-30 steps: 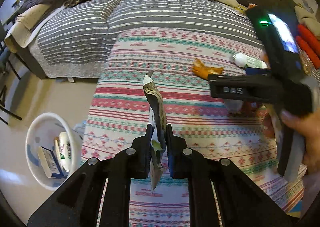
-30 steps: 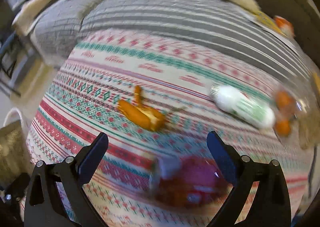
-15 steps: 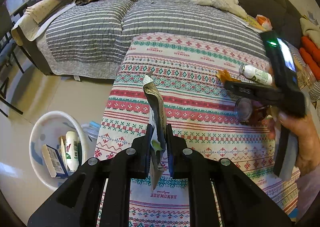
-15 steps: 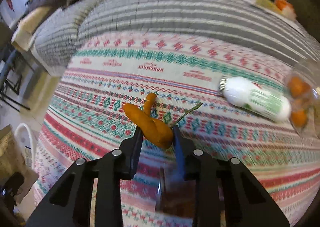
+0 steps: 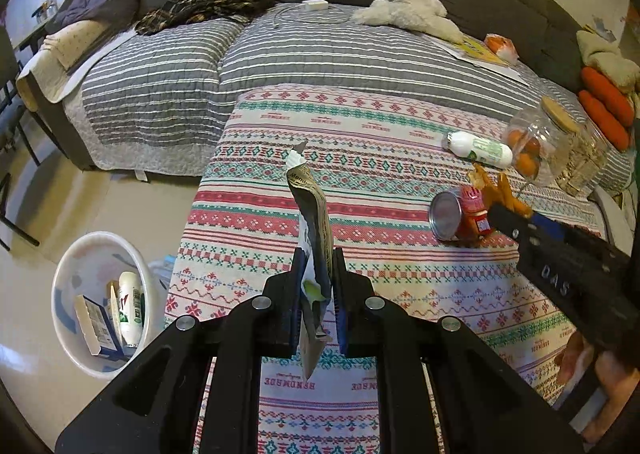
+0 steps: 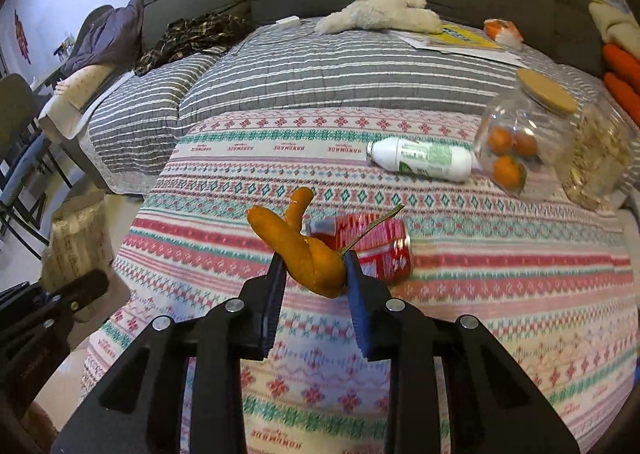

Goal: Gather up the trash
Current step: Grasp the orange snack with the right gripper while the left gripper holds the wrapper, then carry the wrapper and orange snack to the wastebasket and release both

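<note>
orange peel and a wrapper, both lifted and ready for the bin

left gripper (image 5: 316, 286) is clamped flat on a crumpled wrapper (image 5: 312, 222), which stands upright out of the fingers in the centre of the left wrist frame; held by its lower part, the limp foil cannot flop away. right gripper (image 6: 314, 274) is pinched on an orange peel (image 6: 300, 242), raised clear of the patterned blanket (image 6: 460, 294), with a thin green stem poking out to the upper right. a grip low on the thick end likely keeps the curled piece from slipping

trash left on the blanket: a red can (image 6: 376, 246) lying on its side just behind the peel, and a white bottle (image 6: 424, 158) on its side in the upper right, next to a clear jar of oranges (image 6: 516, 146), which is probably not trash

white bin (image 5: 100, 302) sits on the floor at the lower left of the left wrist frame, already holding a box and a bottle. with both grippers full, the sensible judgement is a carry towards that bin before the can or bottle is tried
</note>
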`<action>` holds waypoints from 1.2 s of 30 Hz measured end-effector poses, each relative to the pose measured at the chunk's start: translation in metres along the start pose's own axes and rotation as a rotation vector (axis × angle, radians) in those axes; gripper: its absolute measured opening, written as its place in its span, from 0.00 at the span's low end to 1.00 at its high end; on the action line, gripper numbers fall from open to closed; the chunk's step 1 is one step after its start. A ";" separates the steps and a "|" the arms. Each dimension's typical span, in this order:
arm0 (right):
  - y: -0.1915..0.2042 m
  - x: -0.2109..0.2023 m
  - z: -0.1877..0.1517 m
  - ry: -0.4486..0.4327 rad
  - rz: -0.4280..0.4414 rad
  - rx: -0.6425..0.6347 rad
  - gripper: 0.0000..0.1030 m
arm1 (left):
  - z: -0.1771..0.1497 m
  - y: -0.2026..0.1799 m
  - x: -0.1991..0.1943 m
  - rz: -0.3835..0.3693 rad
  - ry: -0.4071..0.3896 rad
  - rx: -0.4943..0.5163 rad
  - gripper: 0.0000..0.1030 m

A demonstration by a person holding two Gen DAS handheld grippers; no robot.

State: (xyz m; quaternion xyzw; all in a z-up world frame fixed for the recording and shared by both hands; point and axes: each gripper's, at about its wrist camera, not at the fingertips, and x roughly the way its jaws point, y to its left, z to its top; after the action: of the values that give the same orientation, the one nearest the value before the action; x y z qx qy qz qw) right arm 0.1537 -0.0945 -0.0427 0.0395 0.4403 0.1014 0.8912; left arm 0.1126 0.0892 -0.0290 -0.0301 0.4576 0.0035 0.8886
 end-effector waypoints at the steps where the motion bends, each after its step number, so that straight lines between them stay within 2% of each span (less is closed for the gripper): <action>1: 0.002 -0.001 -0.003 -0.001 0.005 0.004 0.29 | -0.001 -0.001 0.000 0.001 -0.002 0.002 0.12; 11: 0.029 -0.003 -0.009 -0.011 0.070 -0.010 0.29 | -0.005 0.003 -0.004 0.018 -0.013 0.008 0.12; 23: 0.077 0.003 -0.016 0.009 0.135 -0.068 0.29 | -0.006 0.047 -0.013 0.073 -0.008 -0.066 0.12; 30: 0.110 0.002 -0.022 0.012 0.182 -0.110 0.29 | -0.008 0.093 -0.020 0.135 -0.003 -0.125 0.13; 36: 0.139 0.004 -0.030 0.029 0.221 -0.159 0.30 | -0.010 0.156 -0.029 0.207 0.001 -0.249 0.14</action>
State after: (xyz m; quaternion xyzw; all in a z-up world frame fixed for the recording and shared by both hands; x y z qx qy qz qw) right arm 0.1120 0.0413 -0.0421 0.0154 0.4368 0.2343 0.8684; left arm 0.0822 0.2447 -0.0194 -0.0927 0.4549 0.1517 0.8726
